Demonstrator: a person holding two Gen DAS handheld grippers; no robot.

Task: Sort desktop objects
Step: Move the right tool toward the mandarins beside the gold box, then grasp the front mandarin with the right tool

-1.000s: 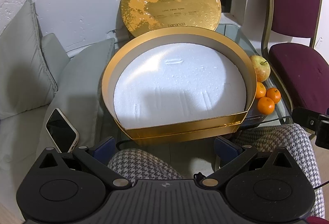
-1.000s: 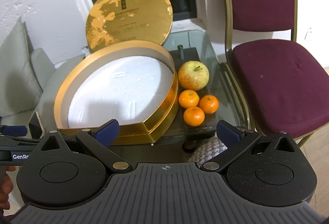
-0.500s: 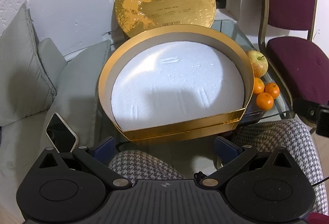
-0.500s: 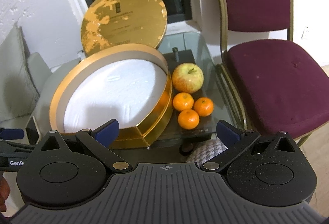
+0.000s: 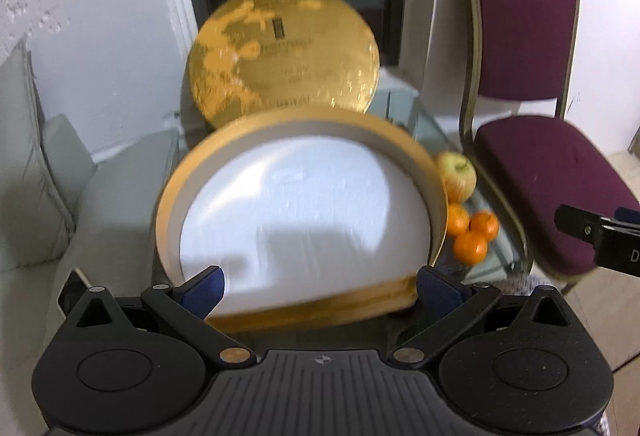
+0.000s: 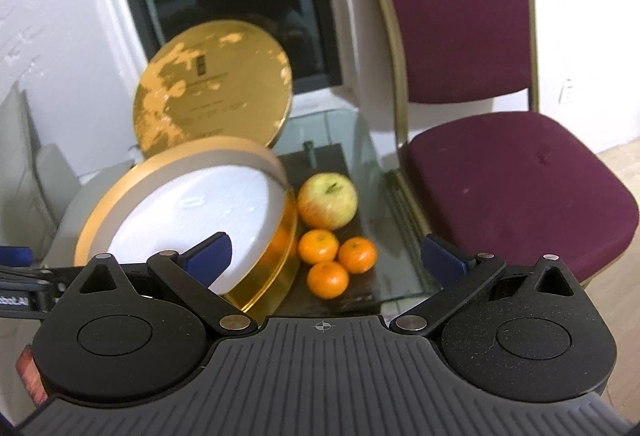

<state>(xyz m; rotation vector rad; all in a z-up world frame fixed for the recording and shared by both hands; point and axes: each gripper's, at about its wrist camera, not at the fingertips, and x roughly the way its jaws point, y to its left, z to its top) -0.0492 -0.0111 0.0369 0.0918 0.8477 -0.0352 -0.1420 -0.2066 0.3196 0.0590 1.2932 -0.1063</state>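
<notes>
Gold box (image 5: 304, 300) empty | apple (image 6: 327, 201) beside | left gripper (image 5: 320, 282) apart | right gripper (image 6: 326, 256) apart

— Was any lettering legible?
— None in full. The gold lid (image 5: 286, 52) carried print (blurred beyond reading). The left gripper's body (image 6: 16, 300) showed cut-off letters, seemingly "bot.AI".

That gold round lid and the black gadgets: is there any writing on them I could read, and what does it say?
Gold lid: a small dark label and lines of print, too blurred to read in either view.
Right gripper's body, seen at the edge of the left wrist view: "D", the rest cut off.
Left gripper's body, seen at the edge of the right wrist view: white letters, cut off and too blurred to read.
Nothing readable on the fruit or the chair.
</notes>
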